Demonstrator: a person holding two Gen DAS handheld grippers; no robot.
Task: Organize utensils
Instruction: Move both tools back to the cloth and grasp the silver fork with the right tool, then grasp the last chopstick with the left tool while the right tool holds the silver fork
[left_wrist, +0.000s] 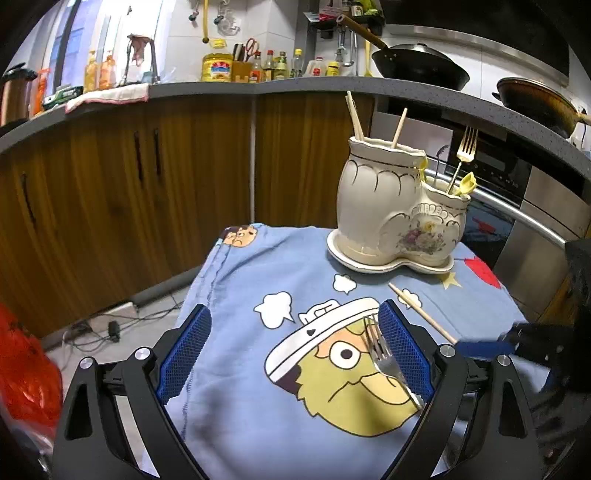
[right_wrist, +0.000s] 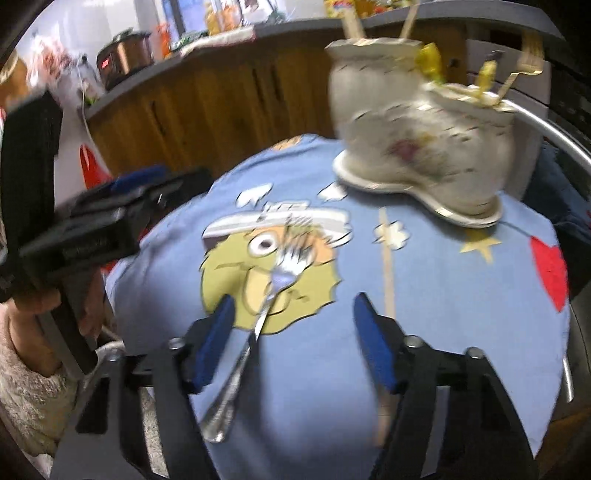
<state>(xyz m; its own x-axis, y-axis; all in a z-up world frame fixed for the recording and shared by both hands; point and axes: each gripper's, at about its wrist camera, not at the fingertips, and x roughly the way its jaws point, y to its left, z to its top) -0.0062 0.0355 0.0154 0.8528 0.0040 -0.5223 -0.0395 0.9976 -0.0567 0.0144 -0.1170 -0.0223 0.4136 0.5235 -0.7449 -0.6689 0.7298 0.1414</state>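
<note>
Both grippers, left (left_wrist: 295, 347) and right (right_wrist: 293, 339), gape wide, holding nothing. A fork (right_wrist: 258, 314) lies on the cloth (right_wrist: 443, 295) at lower centre, the holder (left_wrist: 399, 214) upper right.

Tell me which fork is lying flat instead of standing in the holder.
The silver fork, flat on the blue cloth. The gold fork stands upright in the holder.

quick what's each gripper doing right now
left gripper: open, holding nothing
right gripper: open, holding nothing; silver fork lies loose beside its left finger
</note>
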